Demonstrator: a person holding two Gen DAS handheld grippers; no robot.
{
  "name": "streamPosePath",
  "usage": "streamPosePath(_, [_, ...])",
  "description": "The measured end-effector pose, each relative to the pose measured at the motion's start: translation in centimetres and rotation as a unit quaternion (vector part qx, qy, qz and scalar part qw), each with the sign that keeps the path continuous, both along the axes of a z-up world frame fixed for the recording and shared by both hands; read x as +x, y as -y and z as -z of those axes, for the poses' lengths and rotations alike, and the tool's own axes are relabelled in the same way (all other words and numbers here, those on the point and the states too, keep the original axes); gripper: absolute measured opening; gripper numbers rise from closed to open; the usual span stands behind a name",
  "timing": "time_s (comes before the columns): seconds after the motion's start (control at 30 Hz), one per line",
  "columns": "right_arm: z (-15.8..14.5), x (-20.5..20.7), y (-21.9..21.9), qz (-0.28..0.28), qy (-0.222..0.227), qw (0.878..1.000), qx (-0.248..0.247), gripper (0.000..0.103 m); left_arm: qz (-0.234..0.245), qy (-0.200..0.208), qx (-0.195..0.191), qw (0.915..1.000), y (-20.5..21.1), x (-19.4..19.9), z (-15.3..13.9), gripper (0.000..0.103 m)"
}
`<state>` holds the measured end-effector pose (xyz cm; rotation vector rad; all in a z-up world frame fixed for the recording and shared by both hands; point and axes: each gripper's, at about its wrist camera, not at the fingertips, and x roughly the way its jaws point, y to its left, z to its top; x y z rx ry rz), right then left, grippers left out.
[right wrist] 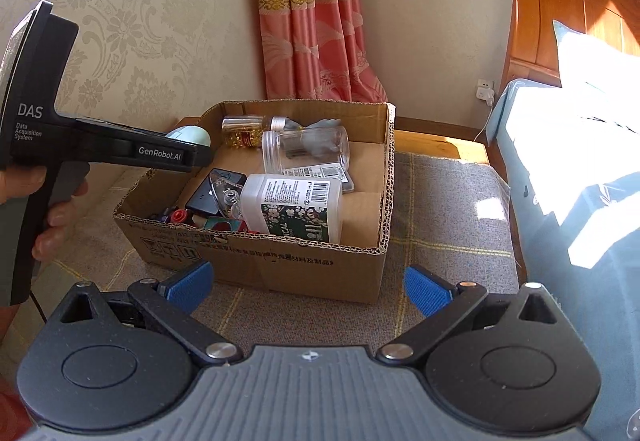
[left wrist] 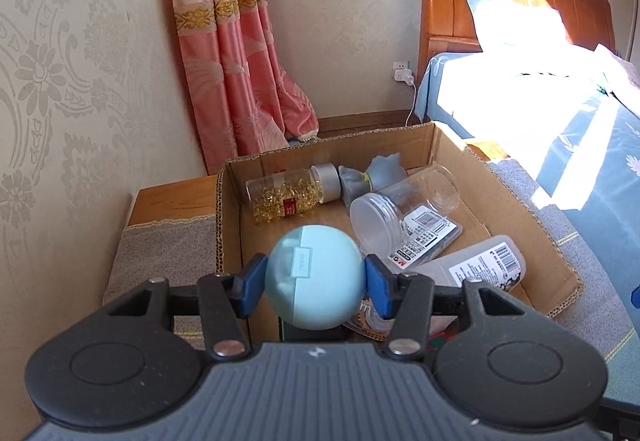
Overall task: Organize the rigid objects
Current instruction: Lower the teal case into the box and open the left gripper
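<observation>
Item: pale blue ball (left wrist: 316, 277) | Holder: your left gripper (left wrist: 317, 283), blue pads clamped on its two sides | Location: above the near-left part of the cardboard box (left wrist: 520, 209) | Your right gripper (right wrist: 308, 291): jaws wide apart, empty, before the box's front wall.

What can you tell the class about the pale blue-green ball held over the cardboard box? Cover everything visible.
The pale blue-green ball looks like smooth matte plastic, built in two shell halves of slightly different tint that meet along a seam. A small raised tab near the seam carries faint lettering. It is clamped at its sides between the blue pads of the left tool, hanging above the near end of the open cardboard box. Nothing else touches it. From the right wrist view only its top shows behind the tool's body.
</observation>
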<state>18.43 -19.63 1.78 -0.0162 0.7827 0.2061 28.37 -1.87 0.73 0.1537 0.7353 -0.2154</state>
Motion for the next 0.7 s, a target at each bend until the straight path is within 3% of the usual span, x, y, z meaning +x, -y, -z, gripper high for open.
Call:
streamPosePath(0.33, [0.9,-0.2,0.6,0.01,-0.015,1.0,-0.007,0.103,-0.028,-0.023,0.02,0.9991,0.4,5.0,2.6,0.052])
streamPosePath(0.37, [0.9,-0.3,0.6,0.01,-0.015,1.0,-0.006,0.103,-0.034,-0.016,0.021,0.9991,0.3,5.1,2.6,0.055])
streamPosePath(0.43, [1.0,-0.3,0.7,0.01,-0.016,1.0,-0.005,0.103,-0.04,-0.01,0.017,0.999,0.1,5.3,2.3,0.082])
streamPosePath(0.47, [1.0,-0.3,0.7,0.009,-0.016,1.0,-0.003,0.103,-0.044,-0.004,0.015,0.9989,0.0,5.2,2.0,0.101])
streamPosePath(0.7, [0.7,-0.5,0.4,0.009,-0.014,1.0,-0.004,0.103,-0.053,0.049,0.015,0.9973,-0.5,1.5,-0.8,0.102])
